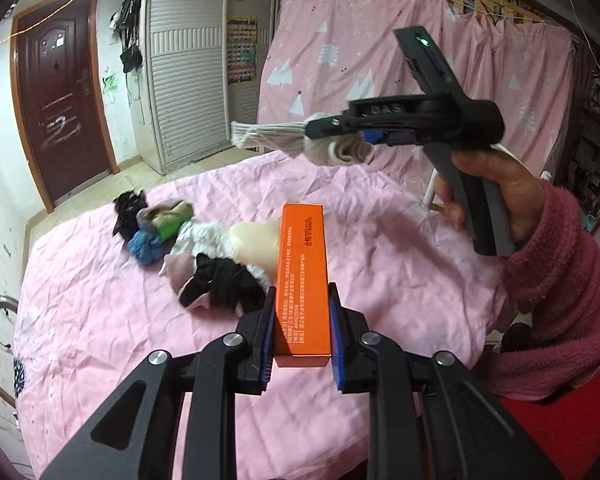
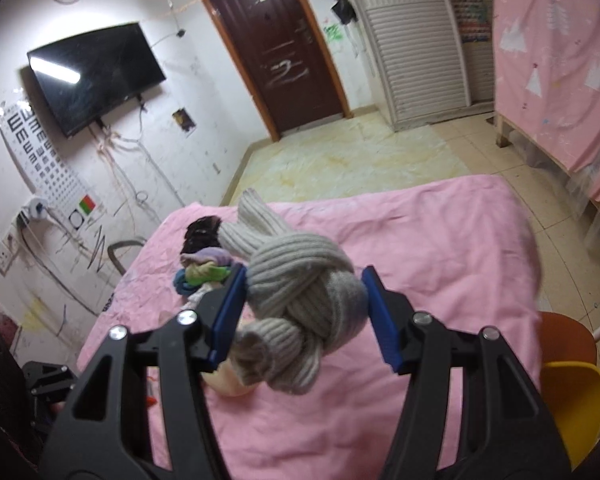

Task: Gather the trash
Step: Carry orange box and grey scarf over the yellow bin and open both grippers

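Note:
My left gripper is shut on a long orange box and holds it above the pink bed. My right gripper is shut on a knotted grey knit sock; in the left wrist view it hangs in the air at the upper right, with the grey sock sticking out to the left. A pile of socks and cloth scraps lies on the bed beyond the box, with a pale cream object beside it. The pile also shows in the right wrist view.
A dark door and a white slatted wardrobe stand at the far side. A pink curtain hangs behind the bed. A TV hangs on the left wall. A yellow and orange chair is at the bed's right.

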The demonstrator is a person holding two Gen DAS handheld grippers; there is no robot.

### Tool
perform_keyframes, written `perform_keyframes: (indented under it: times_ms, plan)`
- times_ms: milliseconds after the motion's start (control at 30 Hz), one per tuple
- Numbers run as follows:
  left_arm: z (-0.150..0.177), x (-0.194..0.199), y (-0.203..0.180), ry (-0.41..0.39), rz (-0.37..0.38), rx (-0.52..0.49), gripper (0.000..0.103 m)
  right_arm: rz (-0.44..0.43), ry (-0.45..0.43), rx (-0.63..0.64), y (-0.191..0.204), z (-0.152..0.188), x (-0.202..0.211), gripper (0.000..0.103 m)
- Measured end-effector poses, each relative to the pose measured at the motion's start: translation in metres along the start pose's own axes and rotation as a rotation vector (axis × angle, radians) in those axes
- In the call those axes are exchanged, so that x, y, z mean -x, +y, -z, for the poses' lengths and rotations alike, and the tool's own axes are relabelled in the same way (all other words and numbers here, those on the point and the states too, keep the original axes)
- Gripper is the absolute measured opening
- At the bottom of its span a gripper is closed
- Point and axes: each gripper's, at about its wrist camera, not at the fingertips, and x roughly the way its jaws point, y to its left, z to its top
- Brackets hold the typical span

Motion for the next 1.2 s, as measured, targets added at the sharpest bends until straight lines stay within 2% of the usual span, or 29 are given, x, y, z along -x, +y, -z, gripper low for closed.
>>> perform_keyframes:
  times_ms: [167,600,967,1100,1200]
  plan:
    - [-0.016,-0.010,-0.021,-0.010,0.019,-0.035,0.013,0.042,-0.052,-0.057,-0.038,0.014,0.035,0.056]
    - [-0.055,-0.055,-0.086,-0.006,0.134,-0.138,0.013,0.160,-0.142,-0.238,-0.138,0.064,0.108,0.056]
    - [-0.097,-0.103,-0.155,-0.001,0.199,-0.208,0.013,0.339,-0.130,-0.323,-0.201,0.112,0.133,0.057]
    - [-0.109,-0.127,-0.178,0.026,0.225,-0.218,0.013,0.376,-0.097,-0.361,-0.218,0.125,0.135,0.063]
    - [-0.119,-0.149,-0.193,0.058,0.251,-0.205,0.013,0.391,-0.107,-0.385,-0.227,0.135,0.143,0.064]
